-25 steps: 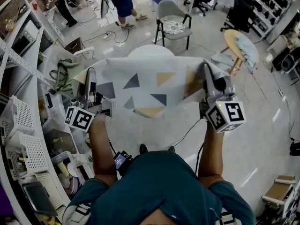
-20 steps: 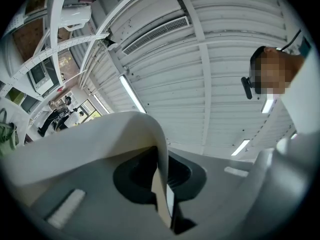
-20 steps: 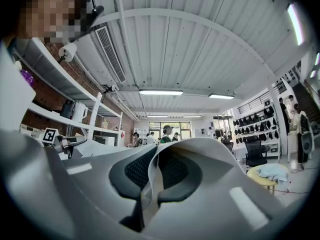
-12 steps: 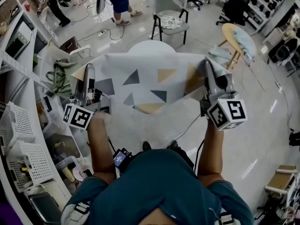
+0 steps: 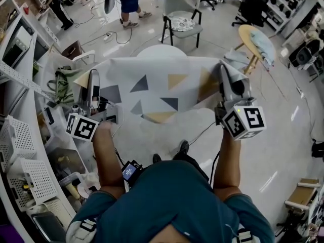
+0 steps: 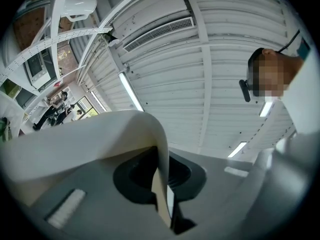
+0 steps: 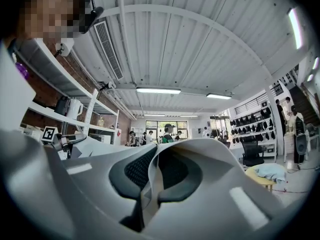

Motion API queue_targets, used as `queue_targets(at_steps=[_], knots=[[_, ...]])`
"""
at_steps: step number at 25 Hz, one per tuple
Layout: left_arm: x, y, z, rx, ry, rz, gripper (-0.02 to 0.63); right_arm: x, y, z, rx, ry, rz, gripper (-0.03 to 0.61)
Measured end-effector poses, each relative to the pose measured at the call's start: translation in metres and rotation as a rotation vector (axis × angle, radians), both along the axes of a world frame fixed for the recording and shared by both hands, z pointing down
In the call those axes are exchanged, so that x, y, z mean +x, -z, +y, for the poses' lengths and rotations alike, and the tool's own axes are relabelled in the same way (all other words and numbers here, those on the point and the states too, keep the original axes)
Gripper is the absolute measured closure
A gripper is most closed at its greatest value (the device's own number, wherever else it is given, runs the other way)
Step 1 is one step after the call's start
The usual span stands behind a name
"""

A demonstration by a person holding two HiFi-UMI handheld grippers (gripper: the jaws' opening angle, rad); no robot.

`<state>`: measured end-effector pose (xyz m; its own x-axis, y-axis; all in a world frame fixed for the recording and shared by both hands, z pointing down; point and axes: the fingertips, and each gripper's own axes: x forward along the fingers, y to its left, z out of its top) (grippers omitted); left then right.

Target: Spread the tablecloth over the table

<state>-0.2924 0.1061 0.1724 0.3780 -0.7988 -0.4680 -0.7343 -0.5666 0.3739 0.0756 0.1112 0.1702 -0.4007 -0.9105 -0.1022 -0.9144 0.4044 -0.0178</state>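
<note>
Pale tablecloth (image 5: pixel 157 80) pinched between closed jaws of left gripper (image 5: pixel 94 78) and right gripper (image 5: pixel 221 72)

The tablecloth (image 5: pixel 152 87) is hanging between the two grippers, with the left gripper (image 5: pixel 94 77) clamping its left corner and the right gripper (image 5: pixel 221 70) clamping its right corner. A round table (image 5: pixel 163 52) is showing just beyond the held edge, and a chair (image 5: pixel 183 20) is standing farther back. Shelving (image 5: pixel 23 135) is running along the left, and a stool (image 5: pixel 257 40) is standing right of the table.
</note>
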Motion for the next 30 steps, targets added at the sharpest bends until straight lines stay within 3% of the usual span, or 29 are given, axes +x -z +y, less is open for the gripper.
queue_targets(at_steps=[30], knots=[[0.105,-0.015,-0.077,-0.050,0.186,-0.015,0.614,0.100,-0.015,-0.138,-0.010,0.180,-0.037,0.558]])
